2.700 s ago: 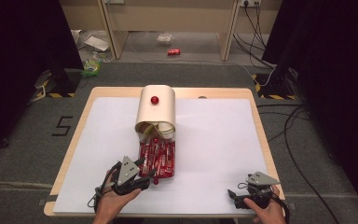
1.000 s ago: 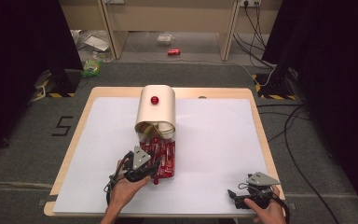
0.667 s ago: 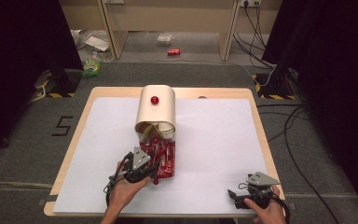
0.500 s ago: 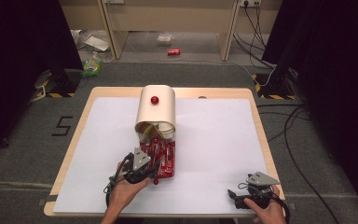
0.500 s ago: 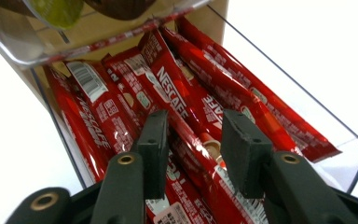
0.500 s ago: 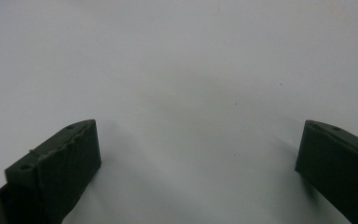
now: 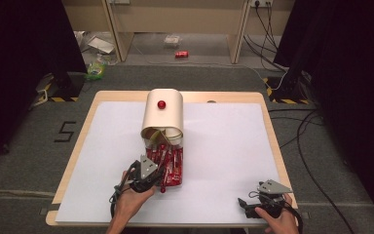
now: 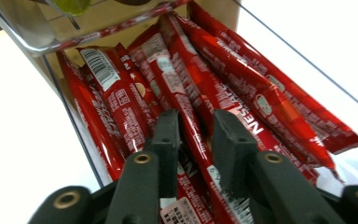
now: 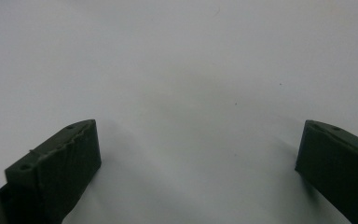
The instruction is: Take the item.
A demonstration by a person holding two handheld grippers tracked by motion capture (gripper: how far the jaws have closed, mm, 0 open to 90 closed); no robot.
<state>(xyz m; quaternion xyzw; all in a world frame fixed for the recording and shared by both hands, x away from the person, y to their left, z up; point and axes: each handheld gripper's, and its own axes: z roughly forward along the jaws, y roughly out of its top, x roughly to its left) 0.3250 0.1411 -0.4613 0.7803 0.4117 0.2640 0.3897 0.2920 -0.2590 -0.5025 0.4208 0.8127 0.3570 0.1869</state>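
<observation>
Several red stick packets (image 7: 168,161) lie in a clear tray (image 7: 180,155) at the mouth of a cream dispenser (image 7: 163,117) that has a red knob (image 7: 161,104). My left gripper (image 7: 164,175) reaches into the near end of the tray. In the left gripper view its jaws have just been closing, and my left gripper (image 8: 196,135) now has both pads against the sides of one red packet (image 8: 186,93). My right gripper (image 7: 243,204) rests at the table's front right. In the right gripper view my right gripper (image 9: 198,154) stands wide open over bare white surface, nothing between its fingers (image 9: 60,163).
The white sheet (image 7: 233,141) covers a wooden table (image 7: 78,141). The tray's clear wall (image 8: 307,60) runs along the right of the packets. Cables (image 7: 302,141) and a red can (image 7: 181,54) lie on the floor beyond.
My left gripper moved from just left of the tray to over the near ends of the packets, then stayed there. The right gripper has not moved.
</observation>
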